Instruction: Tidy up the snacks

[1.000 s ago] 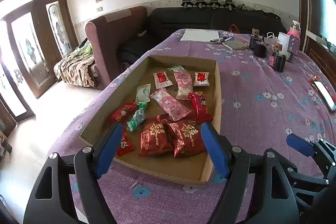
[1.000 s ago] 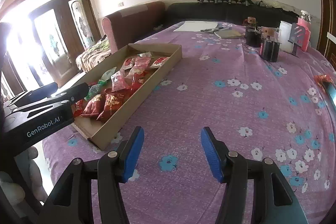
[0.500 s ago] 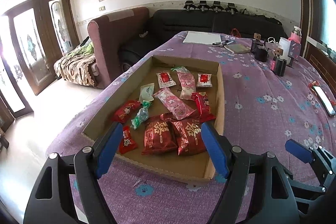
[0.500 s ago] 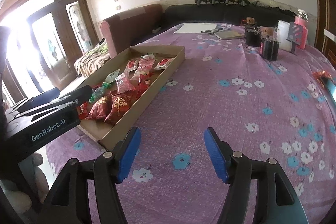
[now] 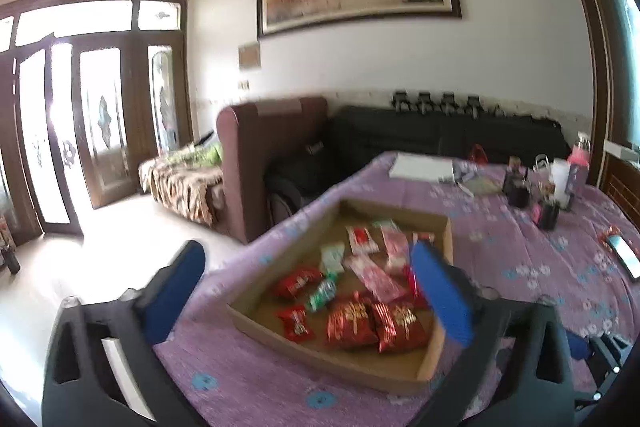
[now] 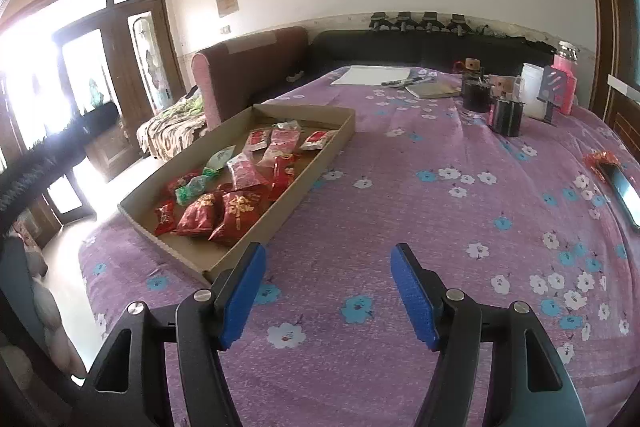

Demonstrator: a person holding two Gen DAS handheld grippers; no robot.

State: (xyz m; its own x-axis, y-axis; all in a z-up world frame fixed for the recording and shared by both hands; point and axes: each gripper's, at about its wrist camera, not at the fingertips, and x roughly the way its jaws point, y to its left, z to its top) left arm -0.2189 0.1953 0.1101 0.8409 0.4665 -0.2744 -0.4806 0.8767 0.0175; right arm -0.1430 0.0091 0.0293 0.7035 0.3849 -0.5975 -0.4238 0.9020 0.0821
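**Both grippers released above the table**

I see my left gripper (image 5: pixel 308 291) and right gripper (image 6: pixel 328 291) spread wide, holding nothing. The snacks (image 6: pixel 236 183) lie in the cardboard tray (image 6: pixel 328 143) on the table's (image 6: pixel 440 227) left side.

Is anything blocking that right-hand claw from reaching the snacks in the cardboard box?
Only the cardboard box wall; the right gripper, jaws open, hovers over bare cloth beside it. The snacks lie uncovered.
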